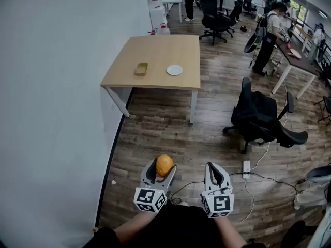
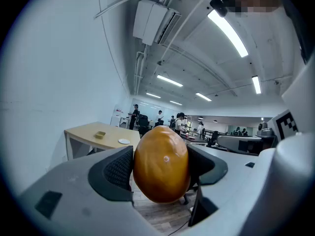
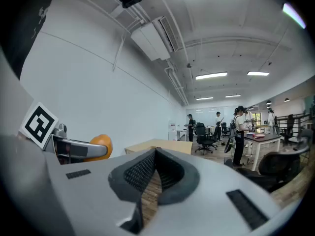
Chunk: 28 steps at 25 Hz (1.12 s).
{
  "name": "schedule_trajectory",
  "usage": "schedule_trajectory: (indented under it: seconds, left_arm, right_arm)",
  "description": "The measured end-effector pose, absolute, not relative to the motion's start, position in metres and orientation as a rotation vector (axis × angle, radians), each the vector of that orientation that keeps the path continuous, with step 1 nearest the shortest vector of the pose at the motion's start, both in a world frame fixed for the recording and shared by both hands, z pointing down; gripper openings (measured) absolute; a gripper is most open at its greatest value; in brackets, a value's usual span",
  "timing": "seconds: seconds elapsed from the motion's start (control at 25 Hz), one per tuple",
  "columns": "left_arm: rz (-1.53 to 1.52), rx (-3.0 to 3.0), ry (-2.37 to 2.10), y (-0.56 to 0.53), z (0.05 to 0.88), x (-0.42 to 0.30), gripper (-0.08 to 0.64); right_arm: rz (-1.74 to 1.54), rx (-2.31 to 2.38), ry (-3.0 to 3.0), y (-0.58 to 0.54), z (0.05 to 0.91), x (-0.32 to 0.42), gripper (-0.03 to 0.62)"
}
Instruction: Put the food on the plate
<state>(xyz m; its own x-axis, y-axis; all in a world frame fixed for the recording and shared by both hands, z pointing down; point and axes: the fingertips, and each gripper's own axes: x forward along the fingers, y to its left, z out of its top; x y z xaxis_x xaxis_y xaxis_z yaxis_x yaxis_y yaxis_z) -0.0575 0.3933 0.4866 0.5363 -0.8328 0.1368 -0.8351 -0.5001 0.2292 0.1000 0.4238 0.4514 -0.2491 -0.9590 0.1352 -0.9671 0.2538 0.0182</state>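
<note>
As the left claw (image 1: 160, 169) pinches orange food (image 2: 161, 163) — right claw (image 1: 213, 168) closed — both point forward

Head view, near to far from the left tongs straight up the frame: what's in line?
Left tongs, shut on the orange food → wooden table, with tan dish and white plate side by side → white cabinets at the back.
</note>
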Motion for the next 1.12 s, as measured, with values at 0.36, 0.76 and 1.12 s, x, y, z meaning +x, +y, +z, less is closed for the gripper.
schedule_trajectory:
  seconds: [0.36, 0.76, 1.12]
  left_arm:
    - [0.007, 2.492, -1.405, 0.371, 0.493, -0.057, 0.341]
    - [-0.027, 2.492, -1.349, 0.279, 0.498, -0.062, 0.341]
    - [-0.035, 2.451, -1.369, 0.148, 0.502, -0.095, 0.341]
  right_arm:
    - [0.183, 1.801, -2.429, 0.401, 0.469, 0.098, 0.060]
    - [0.201, 1.770, -2.383, 0.315, 0.484, 0.081, 0.060]
    - [-0.029, 1.663, -2.396, 0.172, 0.455, 0.032, 0.060]
